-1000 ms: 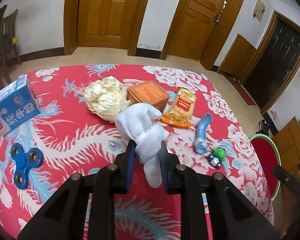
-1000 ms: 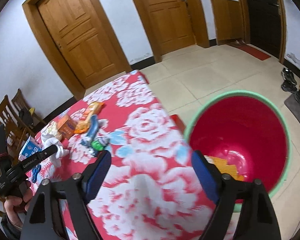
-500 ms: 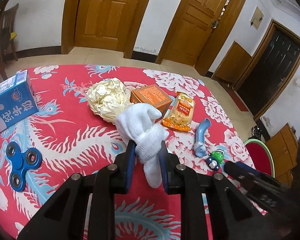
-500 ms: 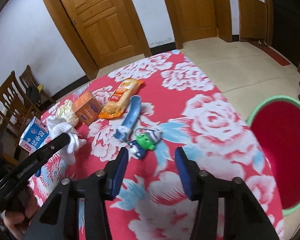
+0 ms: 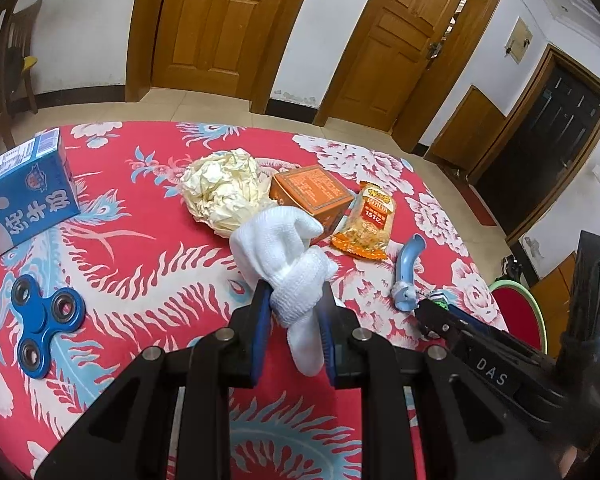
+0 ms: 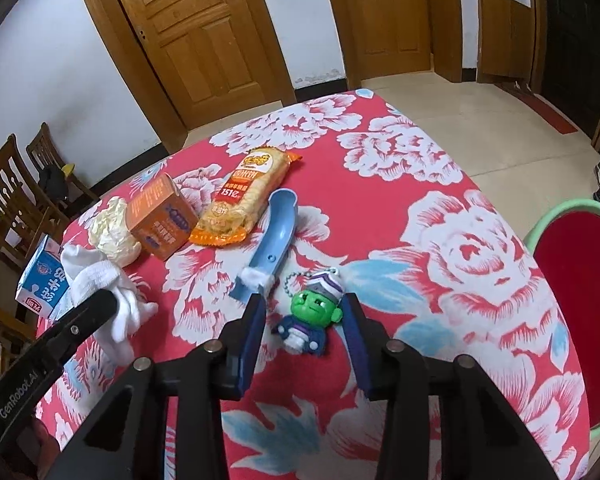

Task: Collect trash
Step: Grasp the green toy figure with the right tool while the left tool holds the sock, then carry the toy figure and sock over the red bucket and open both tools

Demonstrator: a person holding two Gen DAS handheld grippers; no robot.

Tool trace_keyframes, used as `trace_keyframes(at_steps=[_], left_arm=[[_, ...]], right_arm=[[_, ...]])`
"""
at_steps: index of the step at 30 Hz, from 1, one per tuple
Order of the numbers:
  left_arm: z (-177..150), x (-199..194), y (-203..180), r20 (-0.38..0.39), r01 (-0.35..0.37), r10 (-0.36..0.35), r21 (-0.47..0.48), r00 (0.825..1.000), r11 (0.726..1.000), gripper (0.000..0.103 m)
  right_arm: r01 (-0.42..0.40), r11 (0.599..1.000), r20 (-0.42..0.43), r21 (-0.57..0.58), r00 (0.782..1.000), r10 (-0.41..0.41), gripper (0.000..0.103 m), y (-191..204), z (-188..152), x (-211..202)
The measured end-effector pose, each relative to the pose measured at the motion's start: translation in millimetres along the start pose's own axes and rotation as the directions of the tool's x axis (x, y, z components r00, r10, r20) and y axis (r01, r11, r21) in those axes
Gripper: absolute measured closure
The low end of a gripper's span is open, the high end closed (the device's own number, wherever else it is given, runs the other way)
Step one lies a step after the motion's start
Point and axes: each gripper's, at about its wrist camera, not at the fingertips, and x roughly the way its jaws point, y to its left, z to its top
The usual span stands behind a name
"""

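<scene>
My left gripper [image 5: 293,300] is shut on a white sock [image 5: 288,256], held above the red flowered tablecloth [image 5: 140,264]; the sock also shows in the right wrist view [image 6: 100,284]. My right gripper [image 6: 306,312] is open, its fingers on either side of a green-faced toy keychain [image 6: 314,316] on the cloth. A crumpled paper ball [image 5: 224,190], an orange box [image 5: 312,194], a snack packet [image 5: 366,220] and a blue plastic piece [image 5: 408,272] lie beyond. The red bin with green rim [image 6: 576,312] stands on the floor to the right.
A blue milk carton [image 5: 24,196] and a blue fidget spinner [image 5: 42,320] lie at the left of the table. Wooden chairs [image 6: 16,200] stand beyond the table's far left. Wooden doors [image 5: 216,28] line the back wall.
My right gripper swung left from the red bin to the table, narrowed, and came down around the toy keychain. My left gripper kept holding the sock and barely moved.
</scene>
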Motion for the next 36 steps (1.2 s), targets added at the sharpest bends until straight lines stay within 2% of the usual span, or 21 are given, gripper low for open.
trace_keyframes(at_steps=[2,5,11,19,26,36], left_arm=[[-1,1,-1,-0.002,-0.003,0.003,0.002,1.000,1.000,0.081],[-1,3,-3,-0.005,-0.005,0.005,0.009,1.000,1.000,0.081],[-2,6,-6,-0.008,-0.007,0.007,0.020,1.000,1.000,0.081],[-5,10,-11,-0.010,-0.025,0.025,0.044,1.000,0.999,0.081],[-4,5,-22,-0.002,-0.038,0.038,0.065,0.999,0.997,0.081],[-4,-15,-53,0.004,0.012,-0.012,0.106,1.000,0.994,0.081]], right_arm=[[0.007,1.000,0.007,-0.008,1.000,-0.007,0.064,0,0,0],[0.023,1.000,0.019,-0.019,1.000,-0.023,0.074,-1,0,1],[-0.024,1.000,0.013,0.009,1.000,0.024,0.075,-8,-1,-1],[-0.085,0.996,0.056,0.028,0.995,0.083,0.075,-17,-4,-30],[-0.106,0.994,0.097,0.036,0.990,0.102,0.075,-36,-8,-63],[-0.094,0.993,0.190,0.067,0.979,0.079,0.075,-75,-14,-119]])
